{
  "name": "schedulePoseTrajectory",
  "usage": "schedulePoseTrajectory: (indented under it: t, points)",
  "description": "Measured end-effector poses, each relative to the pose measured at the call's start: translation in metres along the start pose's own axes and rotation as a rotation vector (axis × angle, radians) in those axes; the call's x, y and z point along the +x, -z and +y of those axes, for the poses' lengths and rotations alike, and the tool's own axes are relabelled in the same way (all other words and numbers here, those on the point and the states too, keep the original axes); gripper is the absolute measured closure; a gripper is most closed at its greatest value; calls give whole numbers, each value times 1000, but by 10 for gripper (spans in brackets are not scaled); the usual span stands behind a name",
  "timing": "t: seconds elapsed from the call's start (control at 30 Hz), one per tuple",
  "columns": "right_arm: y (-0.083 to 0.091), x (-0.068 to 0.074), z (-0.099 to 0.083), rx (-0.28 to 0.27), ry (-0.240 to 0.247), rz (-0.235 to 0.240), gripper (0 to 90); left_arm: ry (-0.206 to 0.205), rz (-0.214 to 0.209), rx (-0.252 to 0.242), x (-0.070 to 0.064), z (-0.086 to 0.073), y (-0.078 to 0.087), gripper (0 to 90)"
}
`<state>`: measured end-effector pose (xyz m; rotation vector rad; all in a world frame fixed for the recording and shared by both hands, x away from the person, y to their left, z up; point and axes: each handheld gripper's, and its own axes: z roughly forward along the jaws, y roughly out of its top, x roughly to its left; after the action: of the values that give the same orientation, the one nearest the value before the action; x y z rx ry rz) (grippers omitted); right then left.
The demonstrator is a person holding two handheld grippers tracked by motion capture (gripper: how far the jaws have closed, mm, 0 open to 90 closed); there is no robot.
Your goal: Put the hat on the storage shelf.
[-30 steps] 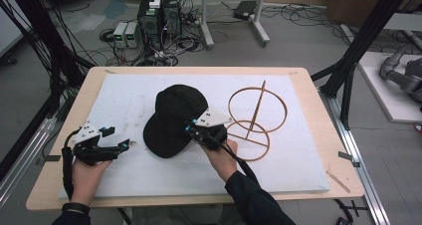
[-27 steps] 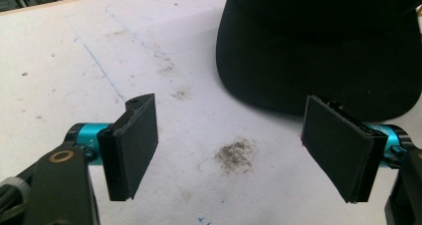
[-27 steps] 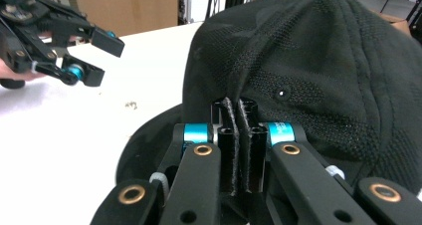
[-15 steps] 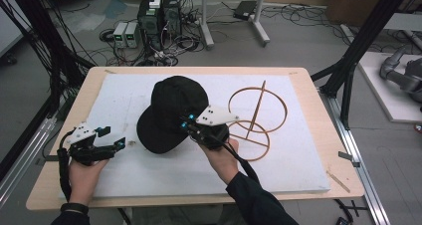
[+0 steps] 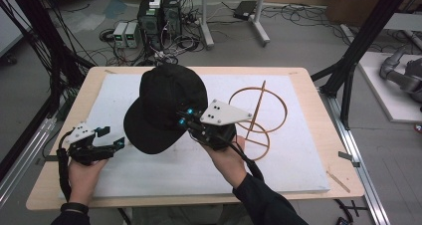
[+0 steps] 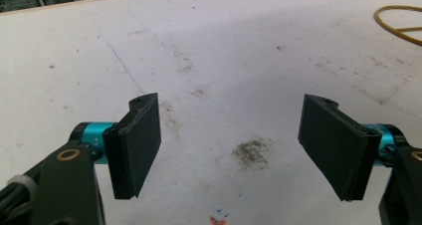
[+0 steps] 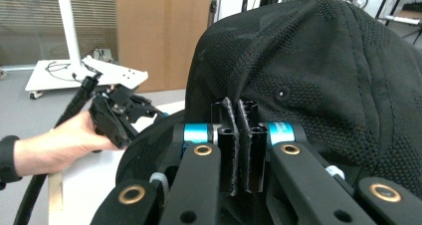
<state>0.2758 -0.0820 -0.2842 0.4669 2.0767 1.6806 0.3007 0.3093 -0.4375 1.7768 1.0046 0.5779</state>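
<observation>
Cap [image 5: 166, 105] now lifted clear of the desk [image 5: 298, 73] — right gripper [image 5: 186, 116] clenched on its crown, likely bound for wooden stand [image 5: 259, 116]; left gripper [image 5: 112, 138] released, idle.

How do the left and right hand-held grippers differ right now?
The left hand-held gripper has its jaws spread wide with nothing between them; the right hand-held gripper has its jaws pressed together on the fabric of the black cap. The left one sits low over the white mat near the table's left edge; the right one is raised, holding the cap up beside the wooden ring stand. Both have black jaws and teal fittings.
</observation>
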Motion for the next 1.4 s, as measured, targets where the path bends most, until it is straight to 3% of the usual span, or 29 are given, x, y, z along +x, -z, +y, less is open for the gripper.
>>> schedulePoseTrajectory:
  t: [0.17,0.5,0.57,0.97,1.1,1.4]
  points:
    - [18,-6,15,-26,20,-22,888,-4,-5,0,-1,0,-1,238]
    - [59,-28,36,-81,15,-77,888,-6,-3,1,-2,1,-2,238]
    - [73,-35,38,-88,14,-108,888,-8,-5,2,-2,1,-3,238]
    - [119,-57,38,-100,10,-200,888,-13,-8,4,-5,3,-7,238]
    - [135,-65,32,-90,9,-232,888,-15,-9,6,-5,3,-8,238]
    - [154,-75,10,-63,-22,-274,888,-19,-15,14,-7,4,-11,238]
